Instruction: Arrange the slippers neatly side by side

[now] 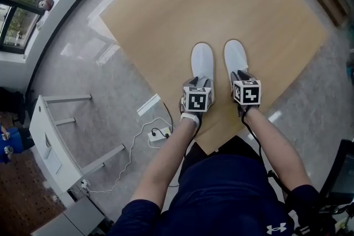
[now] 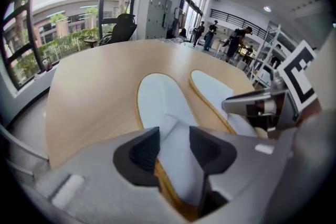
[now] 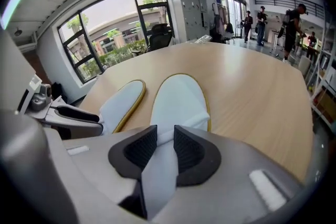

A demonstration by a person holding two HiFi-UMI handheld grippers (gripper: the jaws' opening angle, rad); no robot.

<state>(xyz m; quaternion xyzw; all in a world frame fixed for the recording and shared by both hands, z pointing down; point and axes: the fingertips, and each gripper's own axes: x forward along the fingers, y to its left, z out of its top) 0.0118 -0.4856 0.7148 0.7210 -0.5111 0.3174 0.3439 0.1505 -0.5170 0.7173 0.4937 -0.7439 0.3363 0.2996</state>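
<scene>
Two white slippers with tan-edged soles lie side by side on the wooden table (image 1: 182, 3), close to its near corner, their long axes running near to far. The left slipper (image 1: 202, 61) and the right slipper (image 1: 235, 55) are parallel, with a narrow strip of bare wood between them, and their far rounded ends are almost level.

Plenty of open table stretches beyond and to the right of the pair. On the left, the table edge runs diagonally just beside the left slipper and drops off to the grey floor. The near corner sits right in front of the person's body, so there is little room on the near side. A white power strip (image 1: 160, 134) with its cable lies on the floor by that edge, and a white rack (image 1: 55, 141) stands well apart further left.

The left gripper (image 2: 173, 152) has its fingers (image 2: 144, 152) clamped on the white fabric upper at the near end of the left slipper, whose sole edge shows just below them. The right gripper (image 3: 164, 147) has its fingers (image 3: 191, 152) clamped on the right slipper's upper the same way, with the flat sole extending far beyond the tips.
</scene>
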